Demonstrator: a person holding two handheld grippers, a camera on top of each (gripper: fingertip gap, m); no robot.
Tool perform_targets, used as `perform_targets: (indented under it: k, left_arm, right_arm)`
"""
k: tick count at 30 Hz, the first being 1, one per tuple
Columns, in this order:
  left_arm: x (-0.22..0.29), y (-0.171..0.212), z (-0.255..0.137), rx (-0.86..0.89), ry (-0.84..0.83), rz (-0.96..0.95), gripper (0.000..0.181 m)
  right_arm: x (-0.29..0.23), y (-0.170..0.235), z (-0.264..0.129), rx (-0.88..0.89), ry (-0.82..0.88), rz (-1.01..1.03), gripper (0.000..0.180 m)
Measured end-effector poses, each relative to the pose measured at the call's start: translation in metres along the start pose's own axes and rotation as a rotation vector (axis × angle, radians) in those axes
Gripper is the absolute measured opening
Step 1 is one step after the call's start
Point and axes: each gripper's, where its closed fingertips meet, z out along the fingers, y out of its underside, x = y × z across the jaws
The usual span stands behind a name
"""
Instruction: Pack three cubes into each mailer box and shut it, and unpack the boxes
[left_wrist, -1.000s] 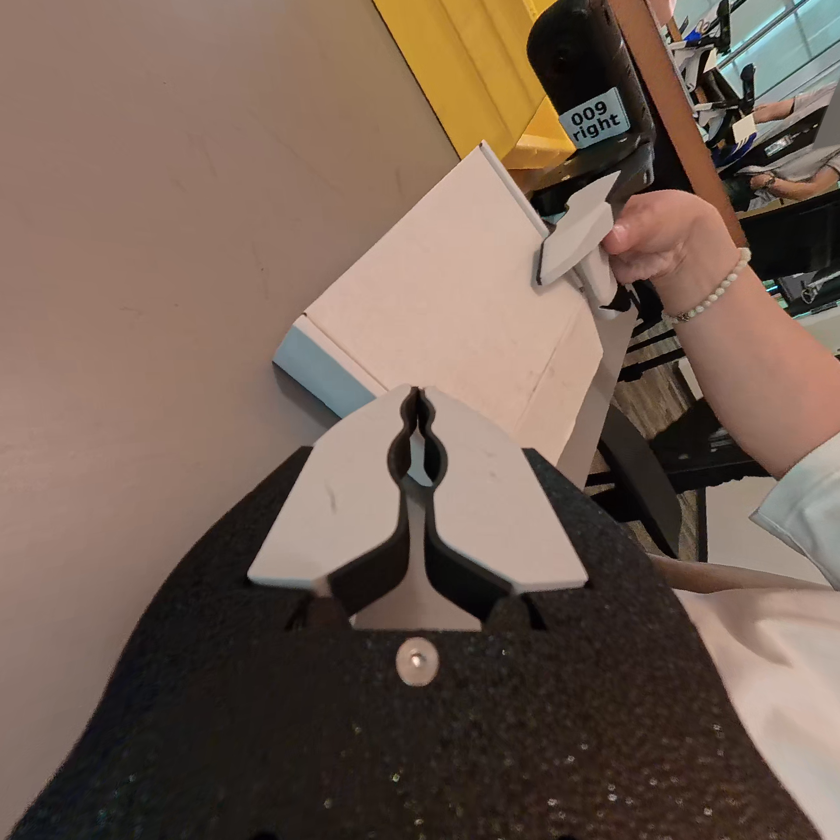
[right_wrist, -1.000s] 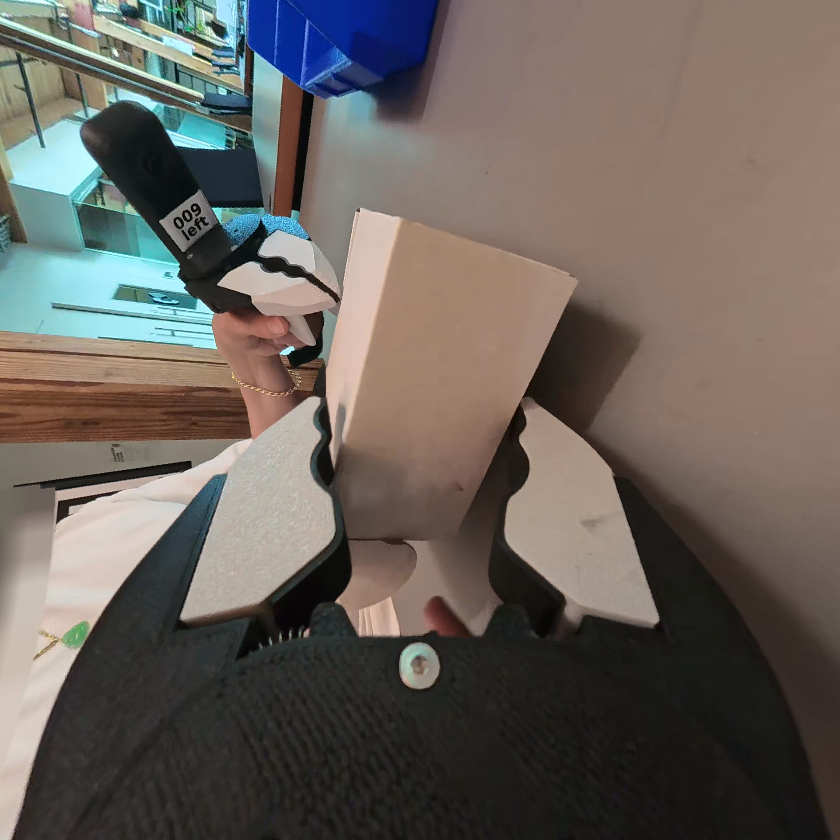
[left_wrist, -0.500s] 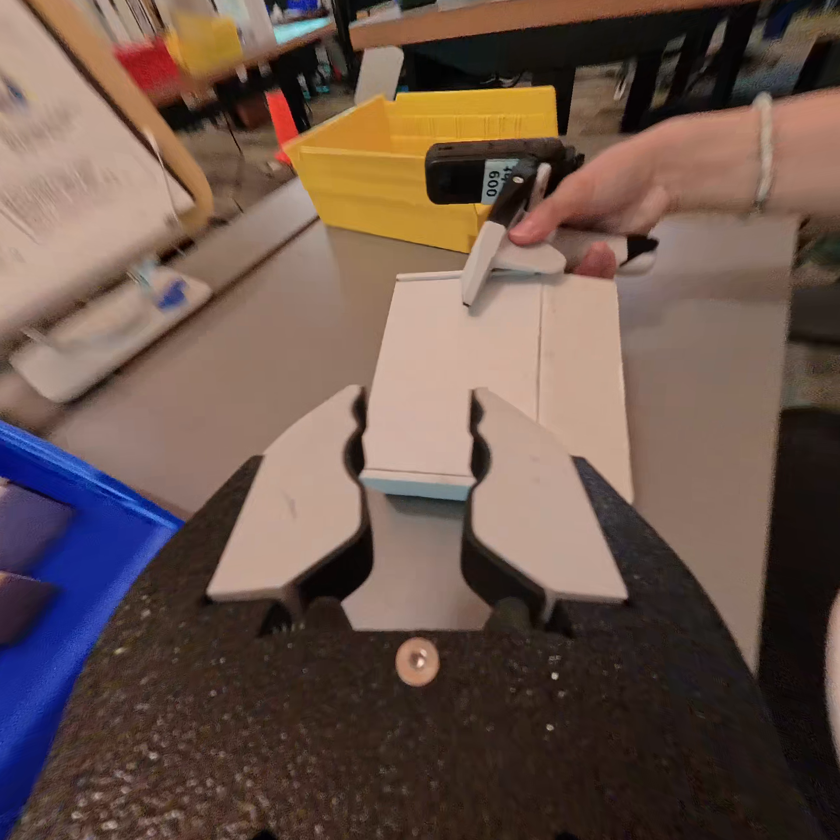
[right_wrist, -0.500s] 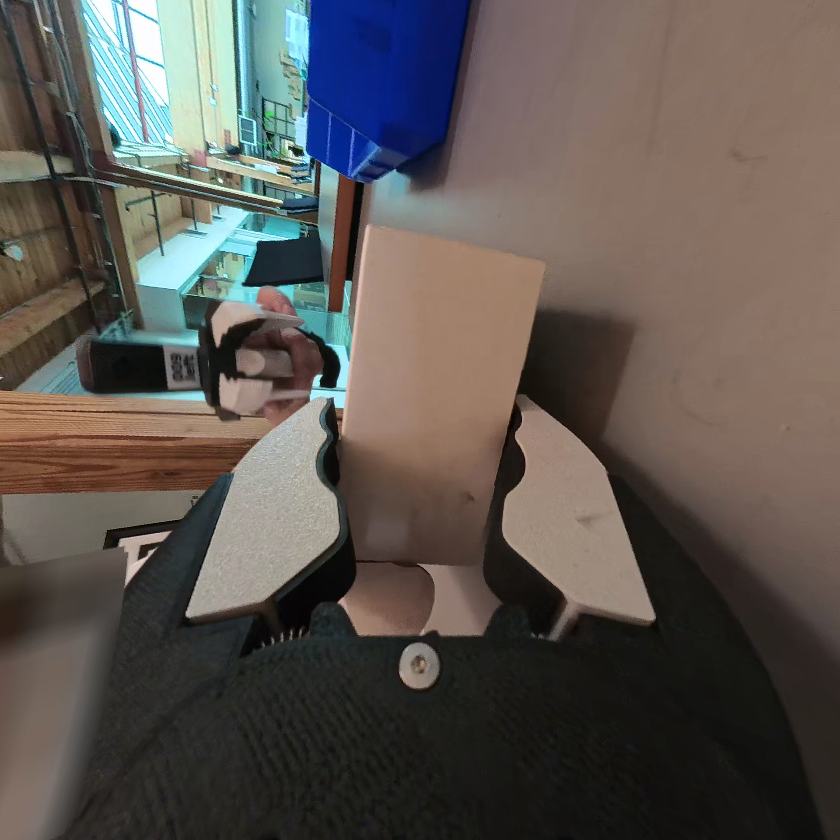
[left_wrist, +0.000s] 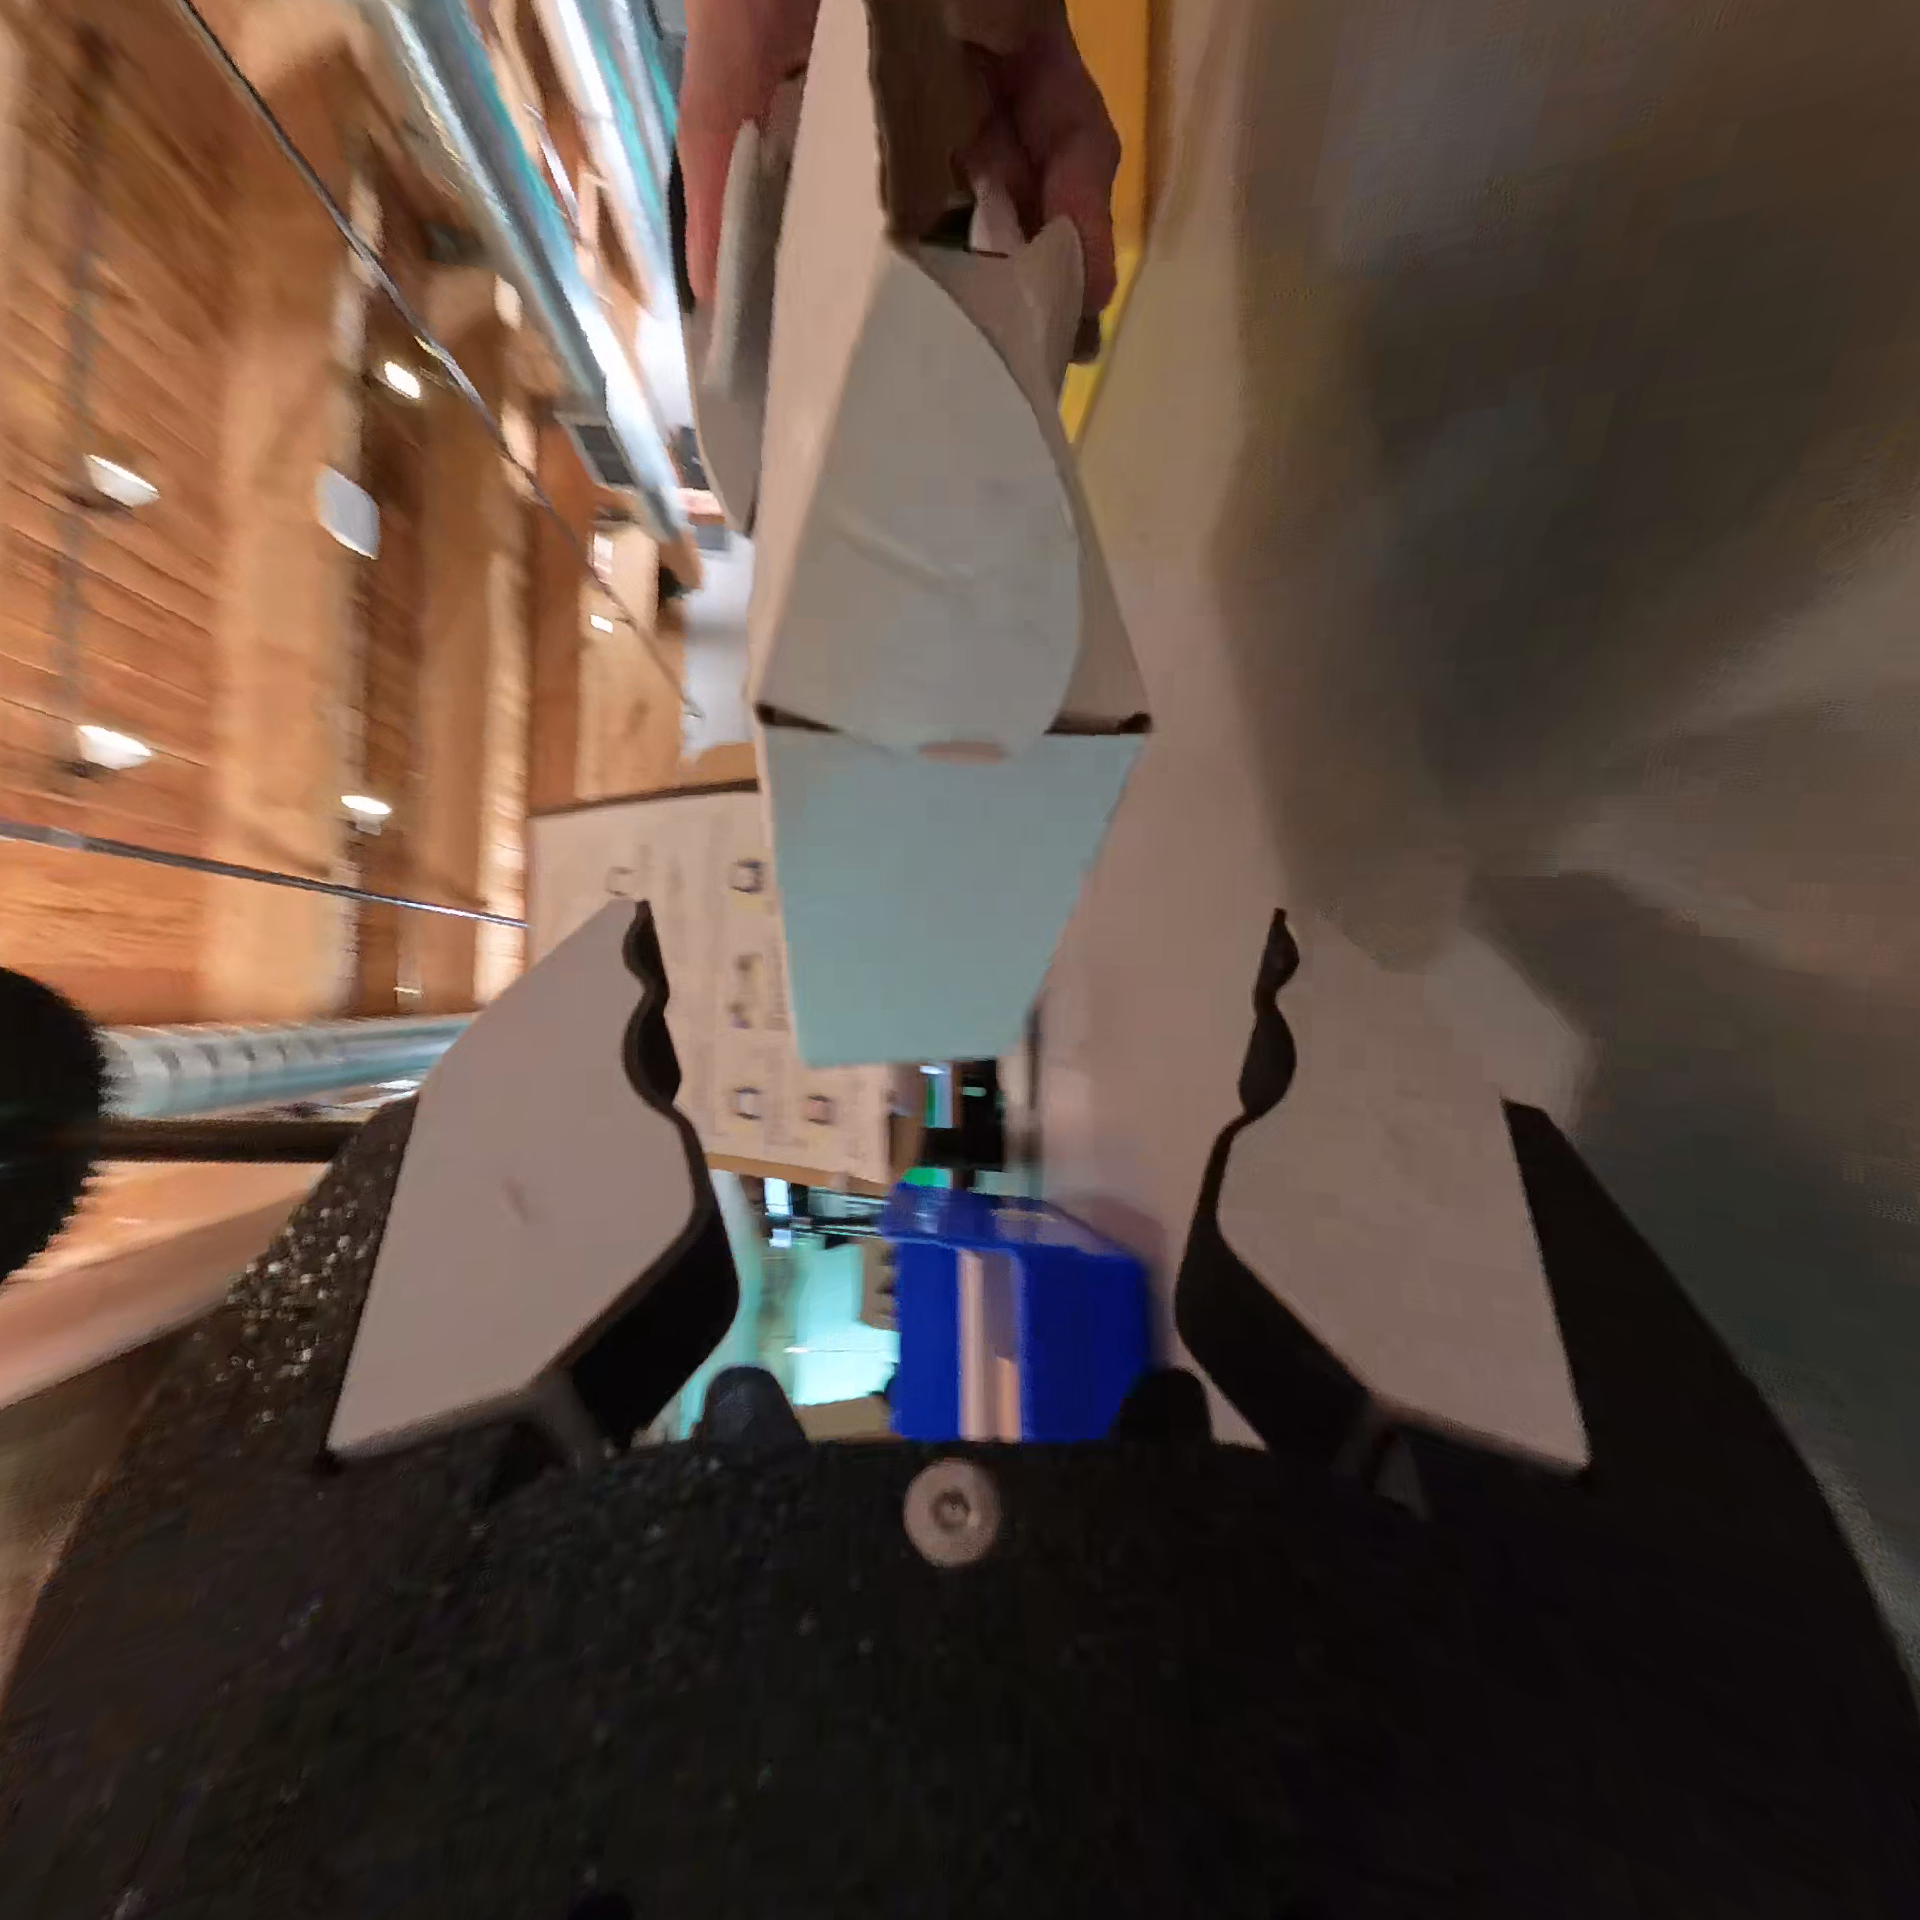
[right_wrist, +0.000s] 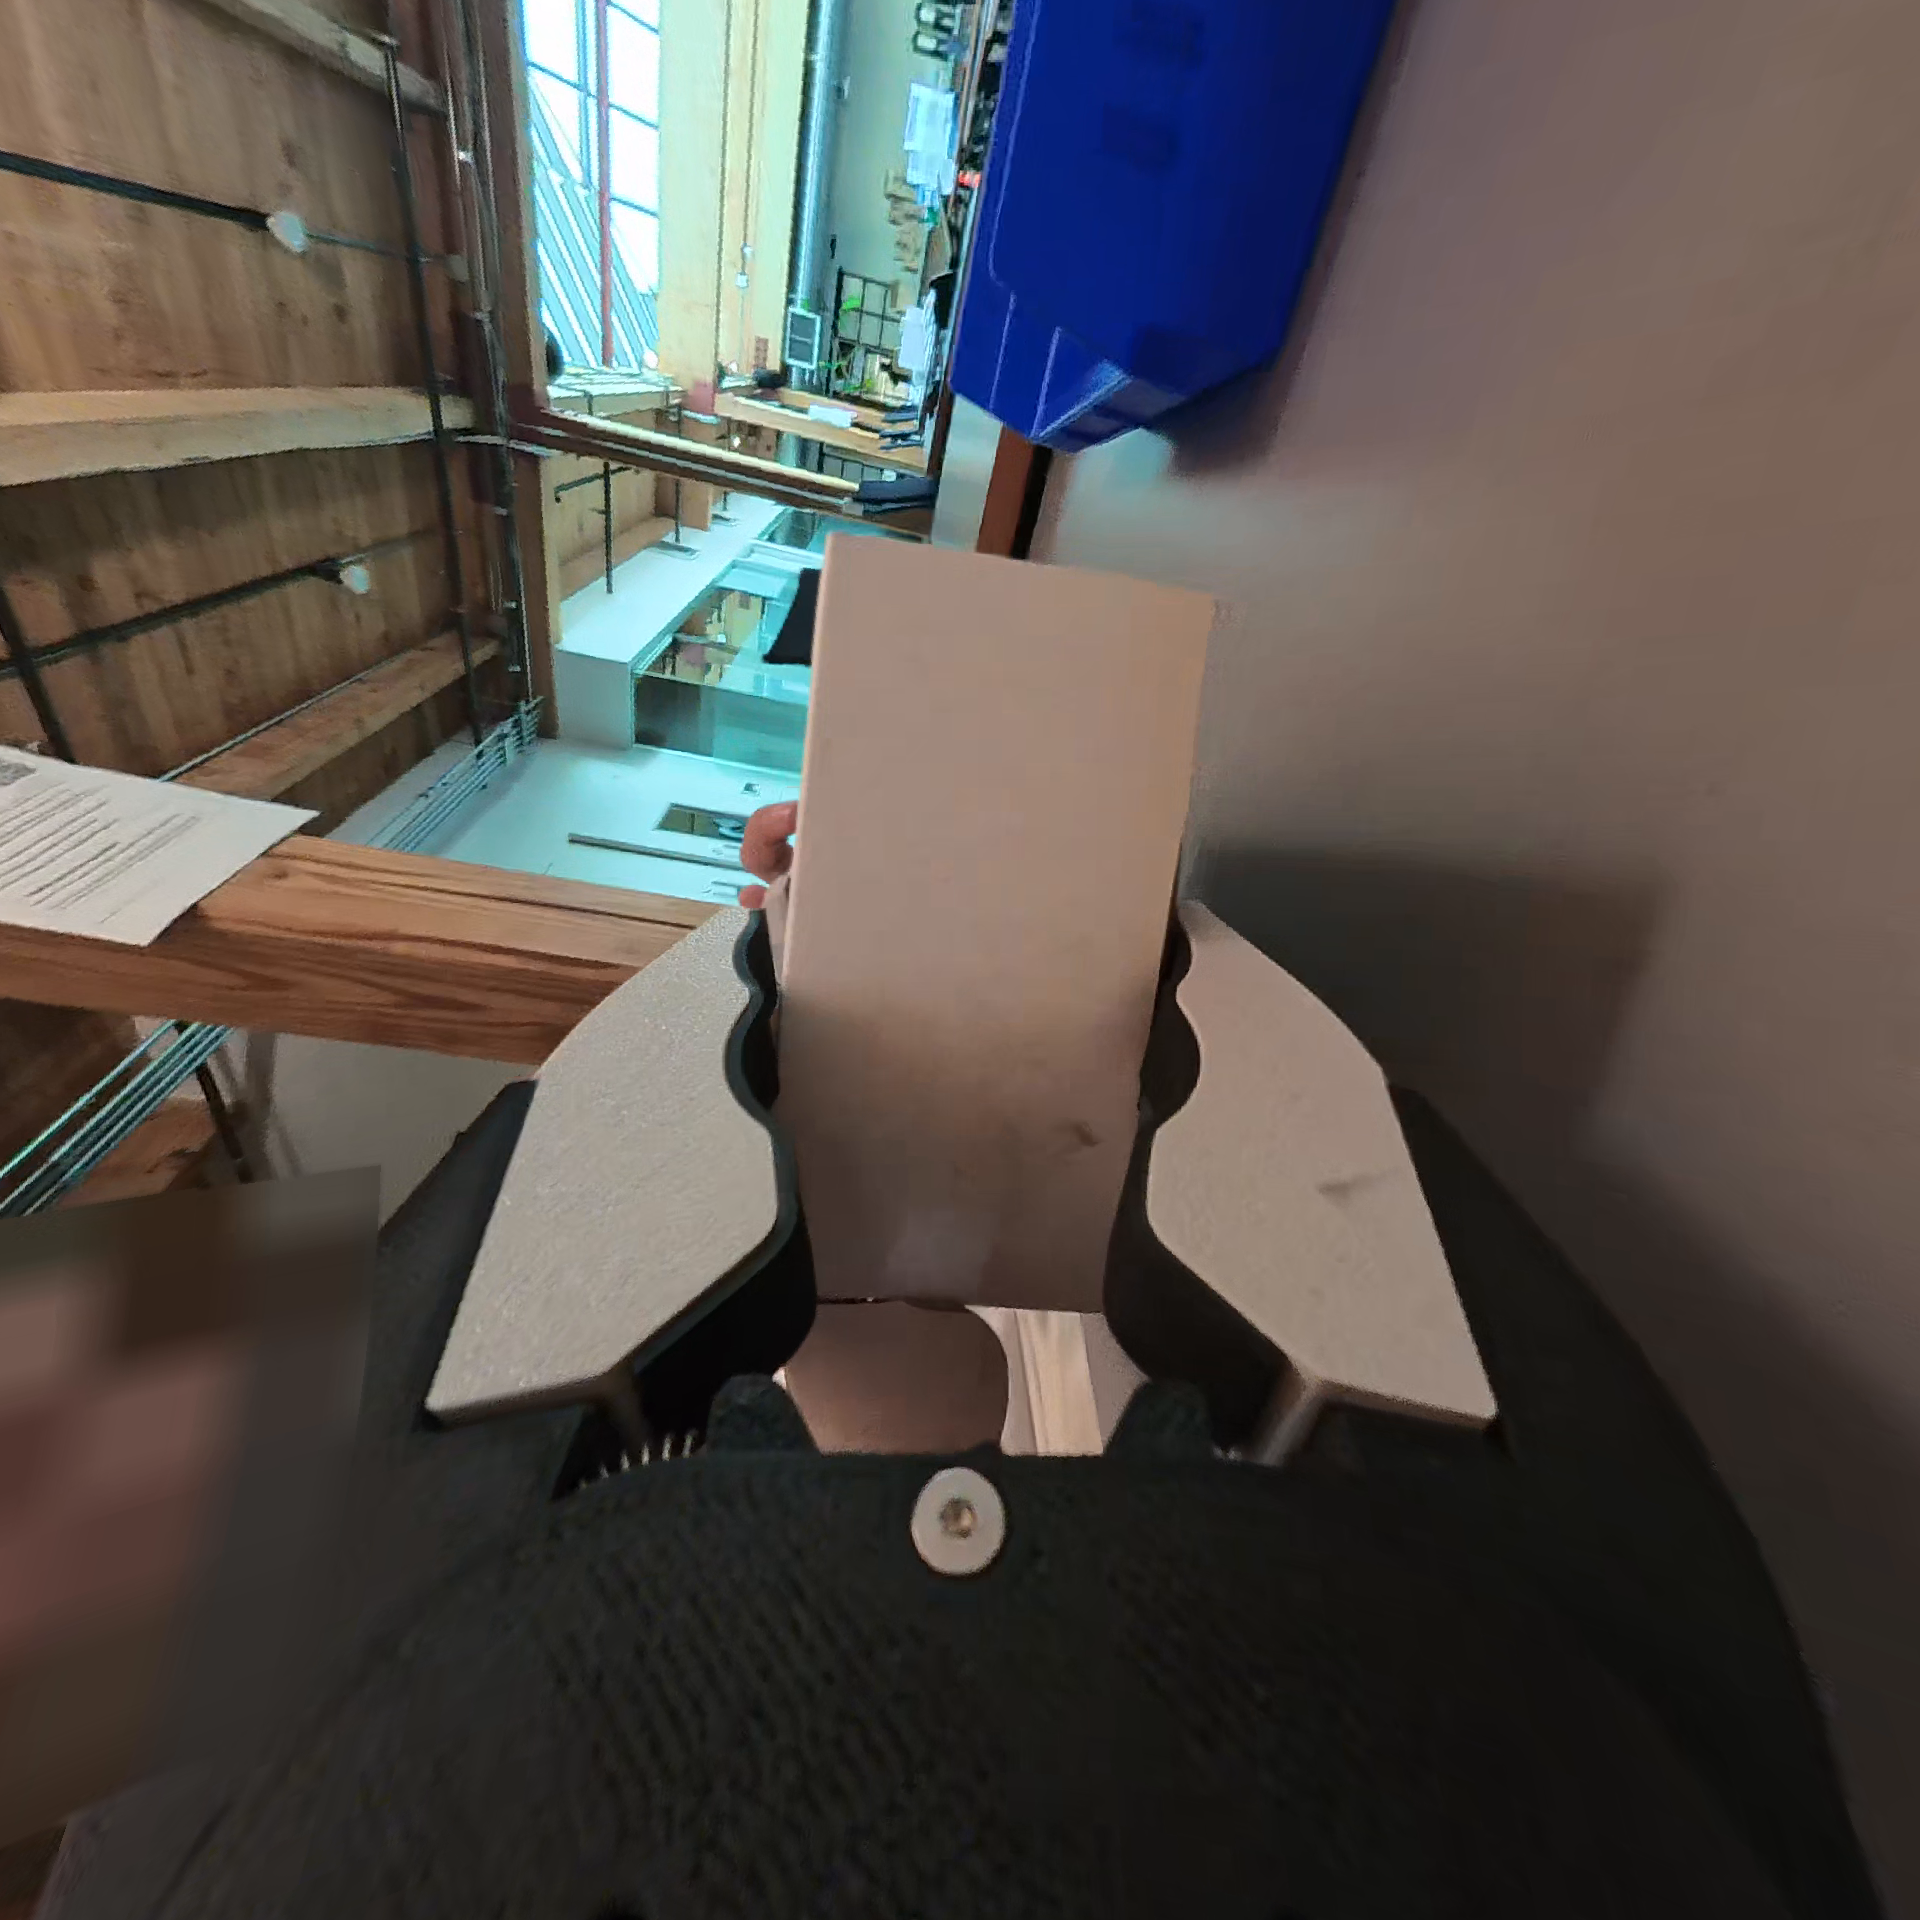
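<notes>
While clamped in the right gripper (right_wrist: 966, 1060) jaws off the counter (right_wrist: 1558, 727), mailer box (right_wrist: 987, 935) probably light, crushable cardboard, so best pinched across stiff folded edges, with left gripper (left_wrist: 956, 997) jaws spread, gripping nothing.

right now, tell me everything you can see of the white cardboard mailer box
The white cardboard mailer box is plain, matte, long and flat, with a pale blue end face and a rounded tuck flap folded over one side, so it looks shut. It is tipped on edge beside the grey table. The right gripper clamps one end; the left gripper stands open around the other end, apparently not touching it.
</notes>
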Motion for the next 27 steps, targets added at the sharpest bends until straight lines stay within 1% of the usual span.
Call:
perform_targets:
  k: [1,3,5,6,8,9,10,12,15,17,19,20,21,22,23,25,27]
  left_arm:
    - [-0.005,-0.004,0.003,0.015,-0.039,0.038,0.109]
    - [-0.01,-0.012,0.009,0.058,-0.072,0.054,0.112]
    - [-0.013,-0.017,0.014,0.084,-0.088,0.058,0.112]
    - [-0.018,-0.02,0.015,0.102,-0.124,0.08,0.109]
    - [-0.029,-0.03,0.014,0.141,-0.202,0.15,0.091]
    - [-0.029,-0.034,0.014,0.156,-0.206,0.183,0.091]
    - [-0.028,-0.038,0.014,0.165,-0.209,0.206,0.082]
    - [-0.028,-0.039,0.015,0.158,-0.205,0.207,0.081]
    - [-0.031,-0.043,0.015,0.15,-0.179,0.158,0.079]
    - [-0.039,-0.045,0.014,0.167,-0.116,0.0,0.079]
    - [-0.048,-0.046,0.012,0.196,-0.042,-0.195,0.078]
    - [-0.055,-0.046,0.011,0.219,-0.02,-0.318,0.078]
    - [-0.06,-0.046,0.011,0.248,0.028,-0.466,0.078]
    - [-0.061,-0.047,0.01,0.288,0.099,-0.606,0.078]
    - [-0.061,-0.046,0.011,0.323,0.163,-0.732,0.078]
    - [-0.057,-0.041,0.016,0.359,0.262,-0.974,0.078]
    - [-0.044,-0.036,0.022,0.386,0.371,-1.139,0.078]
  right_arm:
    - [-0.002,0.001,0.002,-0.009,0.004,-0.006,0.07]
    - [-0.004,0.007,0.005,-0.039,0.004,-0.009,0.07]
    - [-0.014,0.012,0.01,-0.052,-0.052,0.002,0.07]
    - [-0.019,0.015,0.012,-0.065,-0.079,0.004,0.07]
    - [-0.022,0.019,0.016,-0.077,-0.075,-0.009,0.07]
    - [-0.021,0.021,0.018,-0.085,-0.062,-0.018,0.07]
    - [-0.023,0.021,0.019,-0.084,-0.073,-0.016,0.07]
    - [-0.024,0.021,0.017,-0.082,-0.078,-0.029,0.07]
    - [-0.027,0.023,0.013,-0.087,-0.098,-0.06,0.073]
    - [-0.035,0.026,0.008,-0.097,-0.124,-0.131,0.082]
    - [-0.049,0.024,-0.003,-0.064,-0.161,-0.183,0.105]
    - [-0.057,0.022,-0.01,-0.042,-0.187,-0.21,0.11]
    - [-0.062,0.021,-0.019,-0.014,-0.189,-0.274,0.104]
    - [-0.071,0.017,-0.03,0.035,-0.214,-0.339,0.092]
    - [-0.081,0.013,-0.043,0.099,-0.244,-0.374,0.087]
    - [-0.092,-0.003,-0.067,0.256,-0.229,-0.431,0.08]
    - [-0.095,-0.006,-0.084,0.371,-0.16,-0.548,0.079]
